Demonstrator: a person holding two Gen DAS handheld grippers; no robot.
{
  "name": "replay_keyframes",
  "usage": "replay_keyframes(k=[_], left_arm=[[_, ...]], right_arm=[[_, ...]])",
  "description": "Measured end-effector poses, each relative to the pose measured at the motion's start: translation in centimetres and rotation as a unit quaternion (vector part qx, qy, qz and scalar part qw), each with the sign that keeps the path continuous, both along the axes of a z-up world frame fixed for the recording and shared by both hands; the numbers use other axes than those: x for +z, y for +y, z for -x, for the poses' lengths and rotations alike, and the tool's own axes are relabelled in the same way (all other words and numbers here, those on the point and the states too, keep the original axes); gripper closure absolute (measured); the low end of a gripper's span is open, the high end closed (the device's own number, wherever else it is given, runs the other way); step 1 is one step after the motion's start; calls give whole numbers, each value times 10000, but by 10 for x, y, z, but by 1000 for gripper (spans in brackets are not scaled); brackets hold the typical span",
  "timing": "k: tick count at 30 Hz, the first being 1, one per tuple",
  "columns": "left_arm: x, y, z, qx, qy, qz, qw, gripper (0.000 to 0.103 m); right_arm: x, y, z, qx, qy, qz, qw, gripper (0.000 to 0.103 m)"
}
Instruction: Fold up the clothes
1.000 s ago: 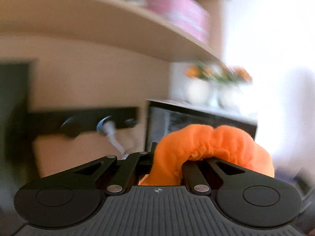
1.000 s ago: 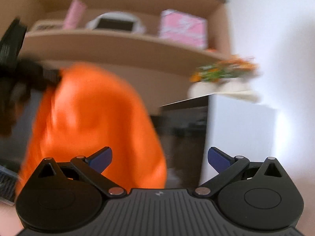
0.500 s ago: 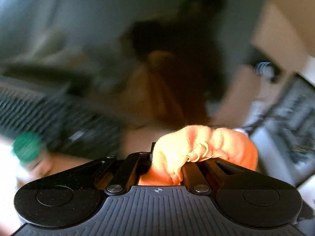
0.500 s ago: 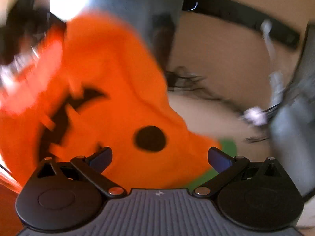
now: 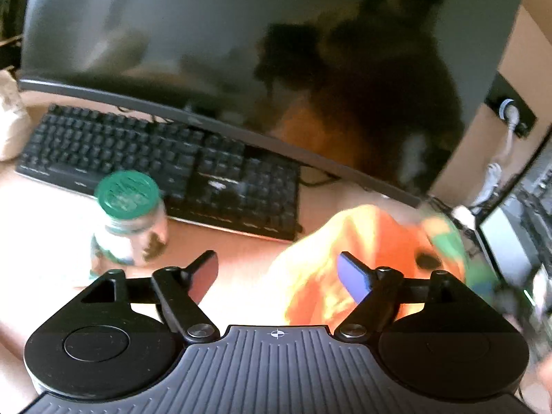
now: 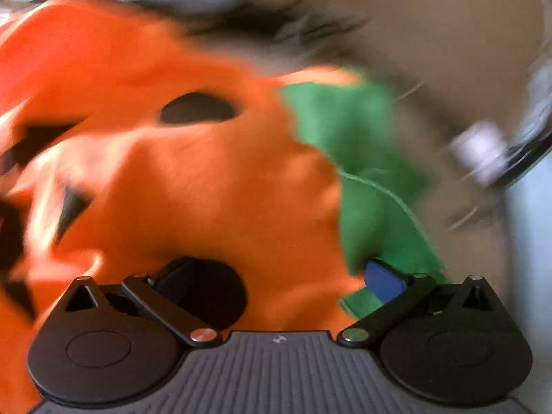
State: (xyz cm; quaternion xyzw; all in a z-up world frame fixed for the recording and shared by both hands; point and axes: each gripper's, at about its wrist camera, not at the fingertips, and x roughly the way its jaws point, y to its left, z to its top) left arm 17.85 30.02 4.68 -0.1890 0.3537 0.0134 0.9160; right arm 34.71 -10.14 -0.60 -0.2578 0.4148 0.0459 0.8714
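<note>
The orange garment point(image 5: 362, 241) is seen lying on the desk point(image 5: 241, 252), right of the left gripper point(image 5: 277, 272), whose fingers are spread wide with nothing between them; its blue right pad point(image 5: 353, 277) overlaps the cloth's near edge in the picture, though contact cannot be told. Bare desk is left open between the fingers and up to the front edge of the keyboard point(image 5: 155, 158), above which the monitor point(image 5: 241, 51) stands. A green-lidded jar point(image 5: 129, 214) is placed just beyond the left finger. Only in the right wrist view are the garment's black cut-out face shapes point(image 6: 196, 108) and its green collar piece point(image 6: 372, 172) shown closely. The right gripper point(image 6: 276, 281) is held spread directly over the cloth, empty, its blue pad point(image 6: 384, 281) at the green edge.
</note>
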Motion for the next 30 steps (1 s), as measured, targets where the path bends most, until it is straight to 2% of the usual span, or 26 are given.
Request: replay_keyframes(k=[1, 2, 4, 5, 6, 7, 9, 11, 13, 14, 15, 17, 18, 19, 20, 22, 24, 25, 27, 28, 30], left_arm=[[0, -5, 1, -125, 36, 9, 9999, 20], [0, -13, 1, -293, 68, -11, 9995, 19], [2, -30, 1, -753, 9, -141, 9971, 14], [4, -37, 0, -942, -40, -227, 9953, 9], [5, -46, -3, -1138, -65, -373, 9928, 9], [5, -56, -7, -1334, -86, -527, 9896, 9], [5, -75, -15, -1723, -129, -834, 9814, 9], [-3, -102, -31, -2080, -8, -1303, 9694, 9], [-16, -126, -47, -2367, 137, -1880, 9531, 9], [-25, -137, -55, -2467, 217, -2229, 9429, 9], [-34, -147, -62, -2563, 296, -2576, 9312, 9], [-47, -154, -72, -2556, 313, -3197, 9119, 10], [-49, -153, -75, -2477, 269, -3480, 9038, 10], [-48, -151, -77, -2385, 199, -3655, 8995, 10], [-41, -148, -73, -2329, 58, -3634, 9020, 8], [-26, -143, -63, -2225, -244, -3537, 9082, 8], [-10, -142, -47, -2155, -569, -3459, 9114, 8], [-6, -143, -36, -2149, -668, -3465, 9107, 8], [-15, -138, -24, -2619, -316, -2799, 9231, 8], [-20, -135, -19, -2862, -121, -2434, 9267, 8], [-30, -129, -7, -3327, 269, -1687, 9274, 8]], right_arm=[[4, 2, -16, -277, -496, 417, 9975, 0], [15, 5, -21, -366, -854, 460, 9946, 0], [38, 10, -12, -308, -1298, 118, 9910, 0], [47, 14, 4, -193, -1387, -152, 9900, 0], [56, 18, 20, -78, -1476, -422, 9881, 0], [65, 15, 40, 158, -1459, -731, 9865, 0], [73, 20, 70, 742, -1052, -1361, 9823, 0], [60, 39, 99, 1133, -485, -1804, 9758, 0], [28, 66, 120, 1449, 2, -1585, 9767, 0], [10, 78, 128, 1511, 38, -1138, 9819, 0], [-7, 88, 135, 1518, -32, -542, 9869, 0], [-33, 97, 146, 1384, -301, 536, 9885, 0], [-27, 85, 147, 1048, -599, 723, 9900, 0], [-16, 70, 148, 645, -911, 786, 9906, 0], [-5, 55, 149, 239, -1220, 848, 9886, 0], [18, 26, 151, -572, -1827, 964, 9767, 0], [32, 12, 172, -911, -2310, 892, 9646, 0], [27, 10, 182, -955, -2301, 977, 9635, 0], [7, 8, 201, -958, -2030, 1296, 9658, 0], [-4, 5, 216, -924, -1619, 1325, 9735, 0], [-35, -4, 223, -835, -493, 931, 9909, 0]])
